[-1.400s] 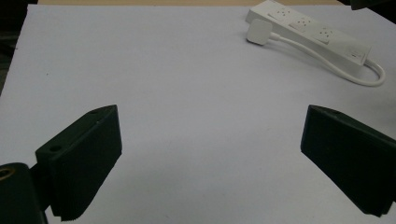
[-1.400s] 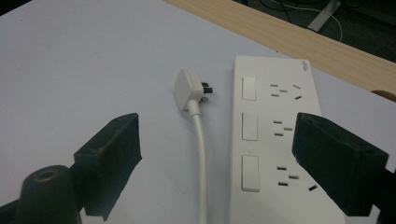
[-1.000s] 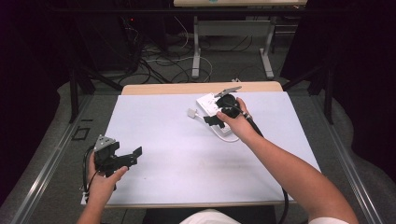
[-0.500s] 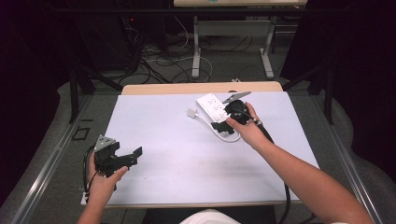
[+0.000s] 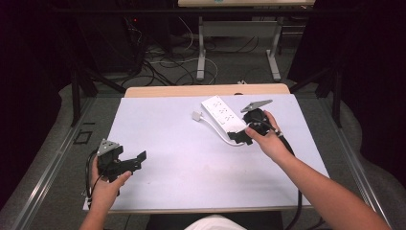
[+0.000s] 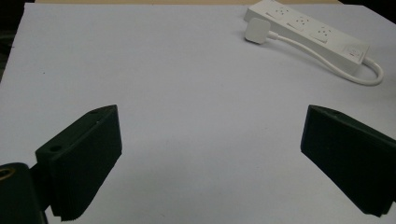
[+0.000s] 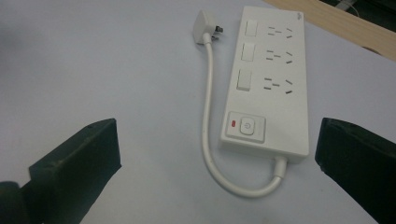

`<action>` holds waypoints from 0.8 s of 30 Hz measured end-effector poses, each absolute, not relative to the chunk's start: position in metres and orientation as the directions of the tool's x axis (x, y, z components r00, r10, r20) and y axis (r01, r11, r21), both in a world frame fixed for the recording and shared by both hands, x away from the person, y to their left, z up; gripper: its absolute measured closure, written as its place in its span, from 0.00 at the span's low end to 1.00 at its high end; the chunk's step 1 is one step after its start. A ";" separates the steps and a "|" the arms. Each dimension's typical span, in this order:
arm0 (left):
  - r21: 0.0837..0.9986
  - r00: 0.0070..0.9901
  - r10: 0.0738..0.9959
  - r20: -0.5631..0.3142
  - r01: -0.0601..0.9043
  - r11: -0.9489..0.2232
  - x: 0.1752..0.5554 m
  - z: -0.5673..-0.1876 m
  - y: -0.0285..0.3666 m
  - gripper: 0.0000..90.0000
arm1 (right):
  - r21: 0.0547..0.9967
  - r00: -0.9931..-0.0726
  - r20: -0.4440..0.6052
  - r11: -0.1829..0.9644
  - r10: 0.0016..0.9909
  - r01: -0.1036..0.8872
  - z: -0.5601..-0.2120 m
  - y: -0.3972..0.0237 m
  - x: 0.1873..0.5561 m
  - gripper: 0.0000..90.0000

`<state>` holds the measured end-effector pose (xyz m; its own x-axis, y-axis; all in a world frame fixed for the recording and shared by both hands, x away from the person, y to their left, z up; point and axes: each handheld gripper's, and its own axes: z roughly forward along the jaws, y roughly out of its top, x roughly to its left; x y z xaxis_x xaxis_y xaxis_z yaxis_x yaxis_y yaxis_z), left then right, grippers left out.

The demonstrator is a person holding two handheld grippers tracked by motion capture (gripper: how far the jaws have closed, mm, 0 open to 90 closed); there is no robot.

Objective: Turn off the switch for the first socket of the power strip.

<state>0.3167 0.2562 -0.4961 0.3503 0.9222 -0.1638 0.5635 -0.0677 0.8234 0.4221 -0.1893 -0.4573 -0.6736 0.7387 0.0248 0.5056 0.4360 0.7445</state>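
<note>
I am holding the right gripper (image 5: pixel 242 135) just above the near end of the white power strip (image 5: pixel 223 112), its jaws spread wide and gripping nothing, and in the right gripper view the strip (image 7: pixel 268 79) is lying flat on the white table cover (image 5: pixel 191 158) between them with its power button (image 7: pixel 246 126) nearest me. Its short cord (image 7: pixel 208 116) is looping back alongside to the plug (image 7: pixel 205 21), which is resting on the cover beside the strip's far end. I am keeping the left gripper (image 5: pixel 129 163) well apart at the near left of the table, jaws equally wide and empty, with the strip (image 6: pixel 310 30) showing far off in the left gripper view.
</note>
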 end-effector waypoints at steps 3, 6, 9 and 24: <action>0.824 0.350 0.922 -0.165 0.563 -0.066 0.317 -0.496 0.256 0.06 | 0.741 -0.671 0.015 0.442 0.741 0.505 -0.456 -0.195 0.417 0.00; 0.824 0.349 0.922 -0.166 0.563 -0.065 0.317 -0.496 0.256 0.06 | 0.738 -0.670 0.000 0.452 0.742 0.501 -0.456 -0.201 0.411 0.00; 0.824 0.349 0.922 -0.166 0.563 -0.065 0.316 -0.496 0.256 0.06 | 0.737 -0.667 -0.005 0.453 0.745 0.502 -0.457 -0.204 0.406 0.00; 0.823 0.350 0.922 -0.166 0.564 -0.066 0.316 -0.496 0.255 0.06 | 0.758 -0.654 -0.014 0.435 0.756 0.486 -0.464 -0.226 0.368 0.00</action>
